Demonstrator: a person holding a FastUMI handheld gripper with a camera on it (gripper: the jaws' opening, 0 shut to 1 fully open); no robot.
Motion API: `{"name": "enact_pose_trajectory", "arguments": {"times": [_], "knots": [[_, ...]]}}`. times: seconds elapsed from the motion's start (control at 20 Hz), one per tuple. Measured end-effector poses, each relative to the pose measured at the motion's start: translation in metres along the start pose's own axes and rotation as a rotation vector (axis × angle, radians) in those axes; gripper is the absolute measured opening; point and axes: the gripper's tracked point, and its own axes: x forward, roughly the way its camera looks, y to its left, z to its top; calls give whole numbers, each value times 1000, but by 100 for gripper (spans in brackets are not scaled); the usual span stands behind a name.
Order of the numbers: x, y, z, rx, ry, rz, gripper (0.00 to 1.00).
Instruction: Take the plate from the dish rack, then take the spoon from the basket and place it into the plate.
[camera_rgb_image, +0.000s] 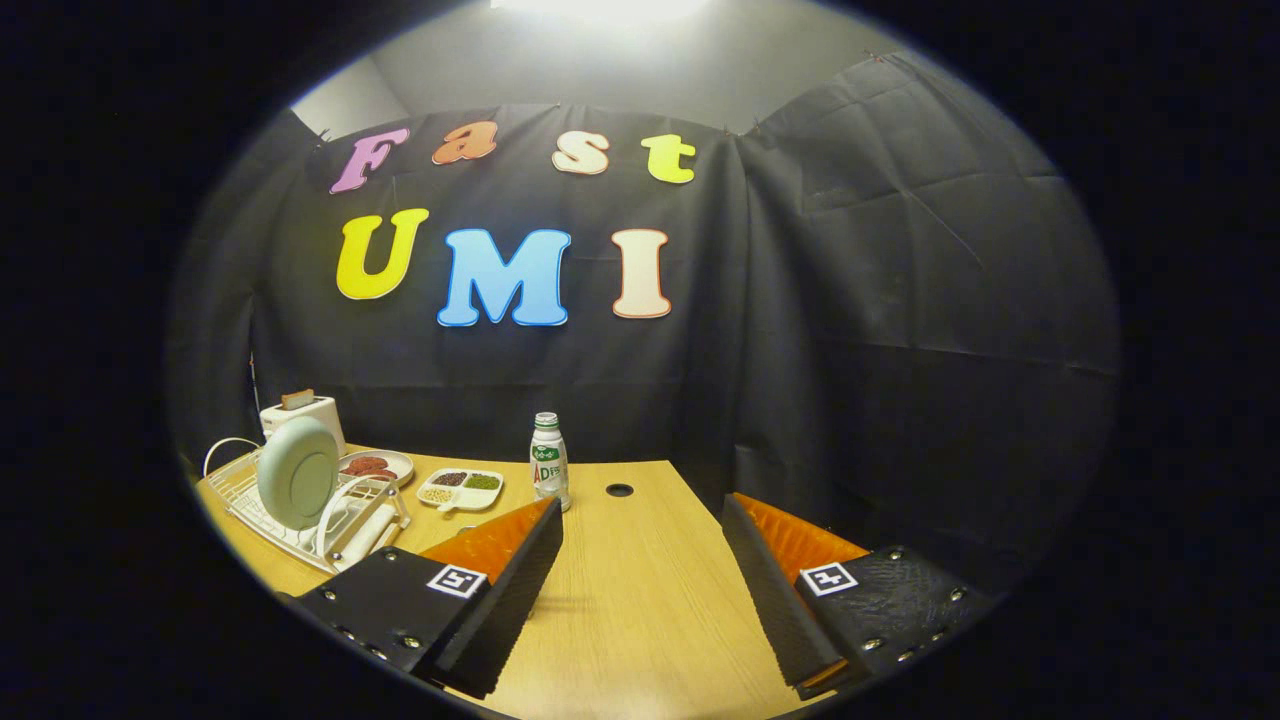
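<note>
You are at the first step: your fingers (640, 590) are spread wide and empty over the wooden table (640, 620); swing toward the pale green round plate (297, 472) standing upright in the white wire dish rack (262, 510).

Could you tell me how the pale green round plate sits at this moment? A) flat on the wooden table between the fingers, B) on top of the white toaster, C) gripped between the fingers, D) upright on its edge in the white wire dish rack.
D: the pale green round plate stands on edge in the white wire dish rack, off to the side of the open gripper, whose fingers hold nothing.
</note>
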Motion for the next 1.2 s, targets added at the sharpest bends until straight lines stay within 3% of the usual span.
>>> {"name": "enact_pose_trajectory", "arguments": {"times": [0.25,0.45,0.8,1.2], "knots": [[-30,78,12,3,57,-8,99],[-31,168,22,7,77,69,98],[14,314,7,122,163,231,98],[76,393,-32,198,304,303,98]]}}
